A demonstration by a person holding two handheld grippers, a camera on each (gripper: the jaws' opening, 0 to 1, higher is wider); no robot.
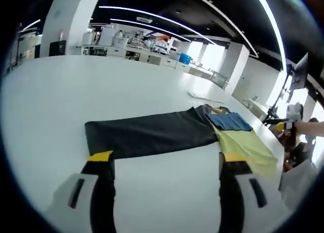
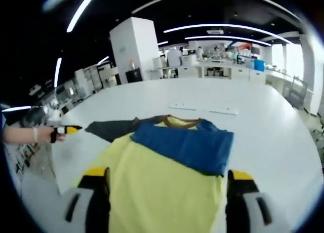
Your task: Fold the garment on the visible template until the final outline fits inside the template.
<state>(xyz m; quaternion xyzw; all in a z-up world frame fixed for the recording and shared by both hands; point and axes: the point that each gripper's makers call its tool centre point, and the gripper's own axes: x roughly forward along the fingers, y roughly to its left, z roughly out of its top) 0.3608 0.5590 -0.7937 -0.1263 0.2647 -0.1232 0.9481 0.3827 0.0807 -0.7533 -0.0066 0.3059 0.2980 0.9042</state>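
Left gripper [image 1: 164, 164] at lower frame, jaws apart, gripping nothing, poised over the white tabletop [image 1: 76, 96]. Right gripper [image 2: 169, 180] likewise spread, straddling the yellow cloth body of the yellow-blue-and-dark-grey garment [image 2: 167, 187]. Blue sleeve [image 2: 190, 144] folded across mid-frame; dark grey sleeve [image 1: 152, 134] stretched leftward across centre.

The left gripper view looks from low above the table [image 1: 61, 96], along the garment's [image 1: 152, 134] length from its dark end. The right gripper view sits nearer, over its yellow body [image 2: 162, 187]. Both share the garment, table and background lab.
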